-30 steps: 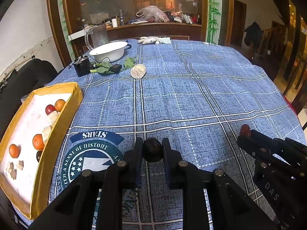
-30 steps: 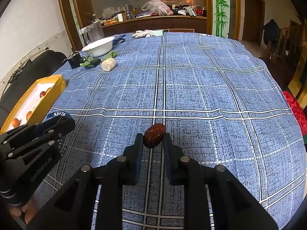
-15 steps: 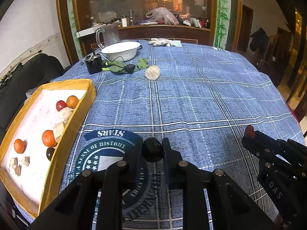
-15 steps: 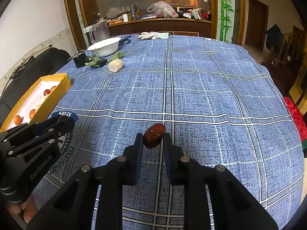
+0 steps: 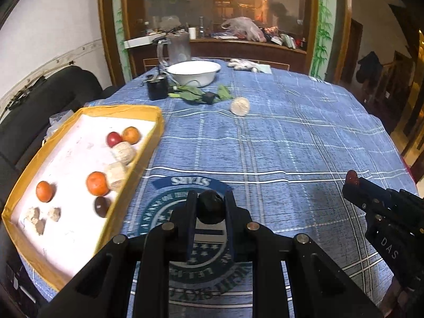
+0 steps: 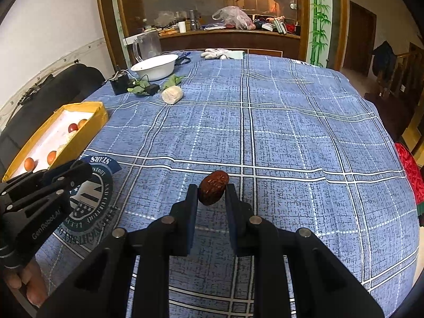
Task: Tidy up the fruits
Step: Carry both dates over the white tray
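Note:
My left gripper is shut on a dark round fruit, held above the blue cloth just right of the yellow tray. The tray holds oranges, a red fruit, a dark fruit and pale chunks. My right gripper is shut on a wrinkled red-brown date above the table's middle. It shows at the right of the left wrist view. The left gripper shows at the left of the right wrist view.
At the table's far left stand a white bowl, a glass jug, a black box, green leaves and a pale round piece. White gloves lie at the far edge. A dark chair stands behind the tray.
My left gripper has moved left toward the tray with the dark fruit; the tray looks nearer and larger. My right gripper has kept the date and drifted slightly left.

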